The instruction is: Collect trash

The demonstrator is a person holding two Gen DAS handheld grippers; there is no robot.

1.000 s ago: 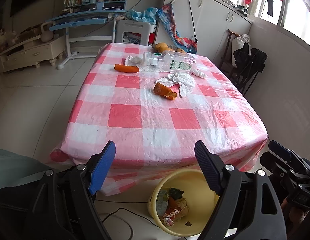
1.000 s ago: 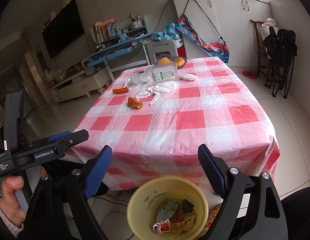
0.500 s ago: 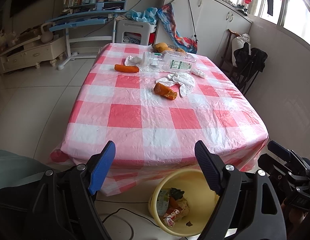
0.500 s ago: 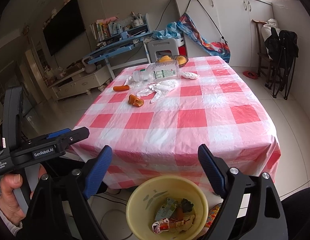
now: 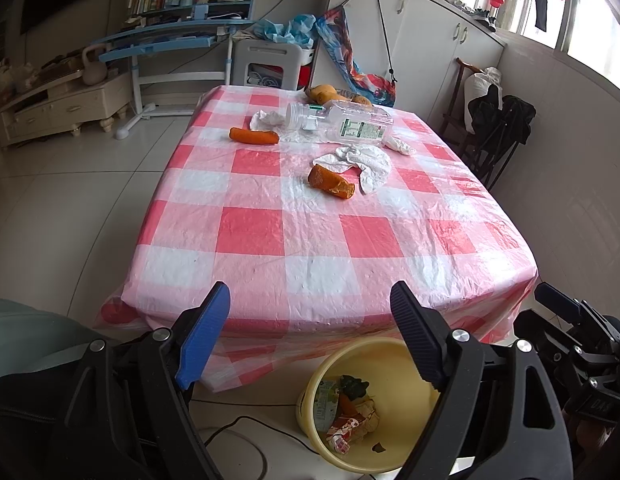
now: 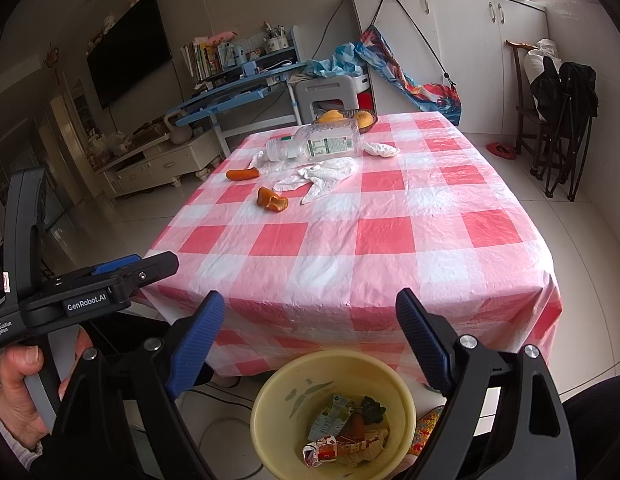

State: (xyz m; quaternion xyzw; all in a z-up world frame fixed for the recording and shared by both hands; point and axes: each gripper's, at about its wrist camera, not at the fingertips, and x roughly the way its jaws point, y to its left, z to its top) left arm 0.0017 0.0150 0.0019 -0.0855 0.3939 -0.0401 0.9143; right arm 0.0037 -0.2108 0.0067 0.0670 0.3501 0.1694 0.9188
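Note:
On the red-and-white checked table [image 5: 310, 240] lie a carrot [image 5: 254, 136], an orange peel [image 5: 331, 182], crumpled white tissues [image 5: 362, 162] and an empty clear plastic bottle [image 5: 342, 122] on its side. A yellow bin [image 6: 334, 412] holding wrappers stands on the floor under the table's near edge. My left gripper [image 5: 310, 316] and right gripper [image 6: 310, 320] both hover open over that edge, empty, far from the trash. The left gripper [image 6: 110, 276] also shows at the left of the right wrist view, held by a hand [image 6: 18, 384].
A bowl of fruit [image 6: 350, 117] sits at the table's far end. Beyond stand a blue desk [image 6: 238, 88], a white stool [image 6: 330, 92] and white cabinets [image 6: 450, 48]. A chair with dark clothes [image 6: 558, 104] is at the right. Cables [image 5: 238, 428] lie by the bin.

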